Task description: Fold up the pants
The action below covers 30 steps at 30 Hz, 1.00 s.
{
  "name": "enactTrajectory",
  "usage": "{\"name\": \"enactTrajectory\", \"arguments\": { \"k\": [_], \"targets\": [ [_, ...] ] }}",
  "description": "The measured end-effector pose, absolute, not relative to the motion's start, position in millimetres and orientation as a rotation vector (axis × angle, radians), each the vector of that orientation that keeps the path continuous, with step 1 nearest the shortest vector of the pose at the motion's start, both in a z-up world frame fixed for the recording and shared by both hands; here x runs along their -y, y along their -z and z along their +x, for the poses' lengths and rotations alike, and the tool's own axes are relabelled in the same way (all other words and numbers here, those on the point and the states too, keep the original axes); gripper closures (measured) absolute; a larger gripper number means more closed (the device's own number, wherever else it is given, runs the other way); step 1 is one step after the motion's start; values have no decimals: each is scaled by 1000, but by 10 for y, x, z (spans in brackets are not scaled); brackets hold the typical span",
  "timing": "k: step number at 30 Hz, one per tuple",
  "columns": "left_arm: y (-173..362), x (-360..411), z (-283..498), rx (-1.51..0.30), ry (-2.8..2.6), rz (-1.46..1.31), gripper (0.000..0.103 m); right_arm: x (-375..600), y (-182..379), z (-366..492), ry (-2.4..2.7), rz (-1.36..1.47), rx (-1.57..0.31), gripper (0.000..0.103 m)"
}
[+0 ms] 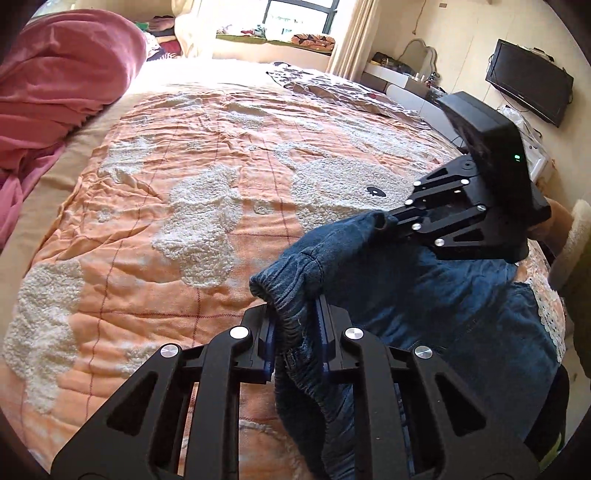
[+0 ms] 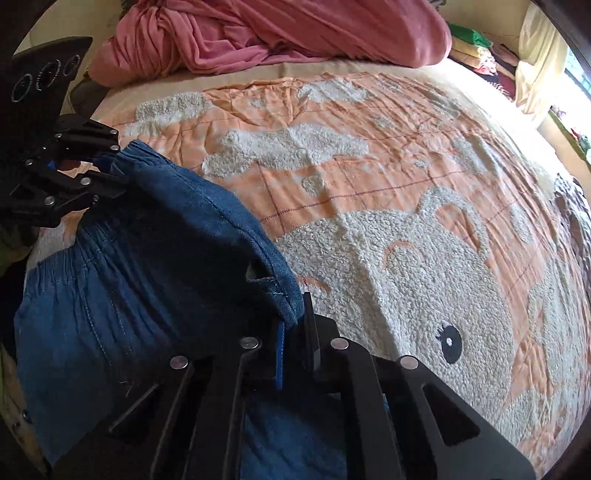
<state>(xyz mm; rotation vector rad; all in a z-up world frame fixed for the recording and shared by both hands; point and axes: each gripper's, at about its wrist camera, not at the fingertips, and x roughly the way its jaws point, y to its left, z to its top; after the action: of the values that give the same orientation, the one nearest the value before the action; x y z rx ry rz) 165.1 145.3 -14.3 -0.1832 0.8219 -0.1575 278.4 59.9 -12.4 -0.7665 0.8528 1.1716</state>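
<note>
Blue denim pants point(image 1: 424, 295) with an elastic waistband hang between my two grippers above the near edge of the bed. My left gripper point(image 1: 295, 314) is shut on the gathered waistband. My right gripper point(image 2: 295, 321) is shut on the other end of the waistband, at a pocket corner. The right gripper point(image 1: 391, 219) also shows in the left wrist view, and the left gripper point(image 2: 107, 166) shows in the right wrist view. The pants point(image 2: 147, 266) sag between them; the legs are hidden below.
An orange quilt point(image 1: 207, 155) with white fuzzy bear patches covers the bed. A pink blanket point(image 1: 55, 81) is heaped at the far side point(image 2: 277, 33). A TV point(image 1: 528, 85), a low cabinet point(image 1: 406, 85) and a window point(image 1: 295, 18) stand beyond the bed.
</note>
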Motion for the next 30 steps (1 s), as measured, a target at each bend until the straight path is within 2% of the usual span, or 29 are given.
{"name": "enactTrajectory", "arguments": {
  "k": [6, 14, 23, 30],
  "targets": [
    [-54, -1315, 1486, -715, 171, -66, 93, -333, -244, 2375, -1007, -734, -723, 96],
    [-358, -1046, 939, -572, 275, 89, 92, 93, -633, 1581, -937, -631, -665, 96],
    [-173, -805, 152, -628, 363, 137, 91, 432, -215, 593, -1021, -557, -730, 96],
    [81, -799, 21, -733, 328, 120, 84, 435, 115, 181, -1028, -558, -742, 96]
  ]
}}
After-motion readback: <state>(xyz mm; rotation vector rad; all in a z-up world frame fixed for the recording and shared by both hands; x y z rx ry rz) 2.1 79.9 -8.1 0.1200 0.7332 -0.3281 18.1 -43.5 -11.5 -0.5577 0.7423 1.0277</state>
